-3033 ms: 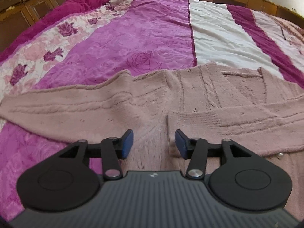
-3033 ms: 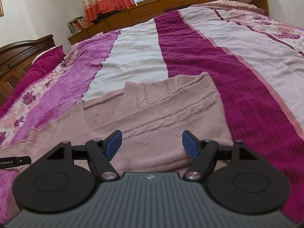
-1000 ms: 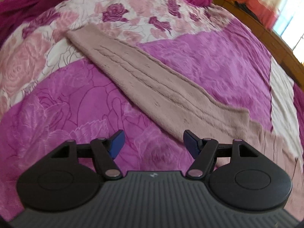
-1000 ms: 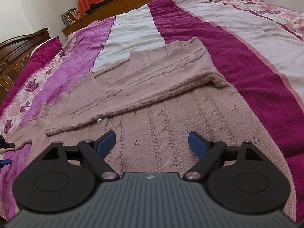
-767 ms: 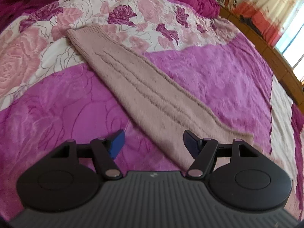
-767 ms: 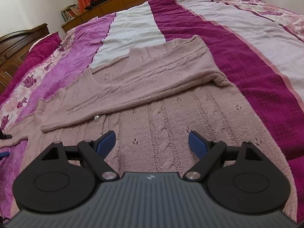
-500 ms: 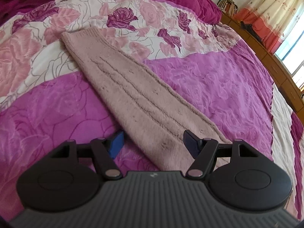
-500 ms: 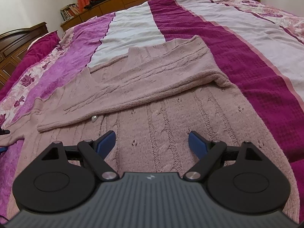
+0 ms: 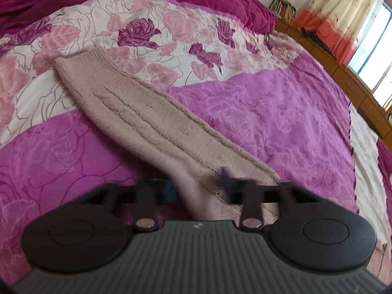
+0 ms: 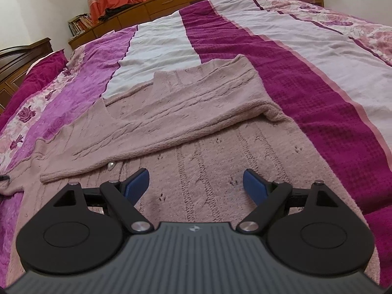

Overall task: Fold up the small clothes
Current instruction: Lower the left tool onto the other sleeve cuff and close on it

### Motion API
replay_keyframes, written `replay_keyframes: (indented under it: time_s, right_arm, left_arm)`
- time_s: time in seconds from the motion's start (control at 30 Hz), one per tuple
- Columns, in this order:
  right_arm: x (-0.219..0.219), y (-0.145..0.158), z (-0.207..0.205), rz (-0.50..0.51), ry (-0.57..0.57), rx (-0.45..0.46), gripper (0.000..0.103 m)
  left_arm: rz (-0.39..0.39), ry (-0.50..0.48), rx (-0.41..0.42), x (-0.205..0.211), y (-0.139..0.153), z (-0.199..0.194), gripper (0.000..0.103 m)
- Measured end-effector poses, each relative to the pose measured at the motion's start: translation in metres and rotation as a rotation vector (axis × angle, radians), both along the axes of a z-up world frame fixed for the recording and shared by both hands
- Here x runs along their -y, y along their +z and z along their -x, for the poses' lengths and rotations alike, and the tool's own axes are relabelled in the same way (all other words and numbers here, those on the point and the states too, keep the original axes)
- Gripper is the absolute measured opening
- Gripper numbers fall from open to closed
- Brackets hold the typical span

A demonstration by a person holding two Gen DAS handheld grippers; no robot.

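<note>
- Setting: a bed [image 10: 318,78] covered by a striped and rose-printed bedspread in magenta, white and pink, with wooden cabinets and a curtained window behind.
- Task item: a dusty-pink cable-knit cardigan [image 10: 196,147] lies flat on the bedspread. One sleeve is folded across the chest; the other sleeve [image 9: 147,117] extends straight out over the floral panel.
- Left gripper [image 9: 197,188]: blurred, fingers clenched on the extended sleeve near its shoulder end — the knit is bunched between them.
- Right gripper [image 10: 196,183]: fingers released and spread wide, hovering over the lower body panel, holding nothing.
- Judged step: folding the extended sleeve inward over the body.
- Risk: the grip sits far from the cuff — the long free end may drag, twist or land crooked.
- Risk: only a thin pinch of loose knit may be held; it could slip out mid-lift.
- Risk: pulling may shift the unpinned body and disturb the folded sleeve.
</note>
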State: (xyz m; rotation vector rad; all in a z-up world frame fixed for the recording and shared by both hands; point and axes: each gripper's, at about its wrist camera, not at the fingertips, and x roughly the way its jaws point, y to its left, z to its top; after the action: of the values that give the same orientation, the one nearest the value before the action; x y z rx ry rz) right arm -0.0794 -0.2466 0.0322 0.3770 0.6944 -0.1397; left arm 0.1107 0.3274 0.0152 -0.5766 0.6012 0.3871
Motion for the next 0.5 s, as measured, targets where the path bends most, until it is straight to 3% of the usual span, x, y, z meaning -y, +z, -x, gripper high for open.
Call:
replay_keyframes:
  time_s: [0.13, 0.23, 0.5]
  right_arm:
    - [0.001, 0.001, 0.0, 0.0, -0.002, 0.001, 0.088]
    - [0.0, 0.001, 0.0, 0.001, -0.003, 0.001, 0.088]
    - [0.006, 0.006, 0.008, -0.024, -0.018, 0.034, 0.088]
  left_arm:
    - [-0.006, -0.065, 0.037, 0.0, 0.005, 0.011, 0.011]
    - [-0.057, -0.111, 0.071, 0.004, 0.016, 0.022, 0.01]
    - [-0.102, -0.117, 0.177, 0.02, 0.052, 0.054, 0.01]
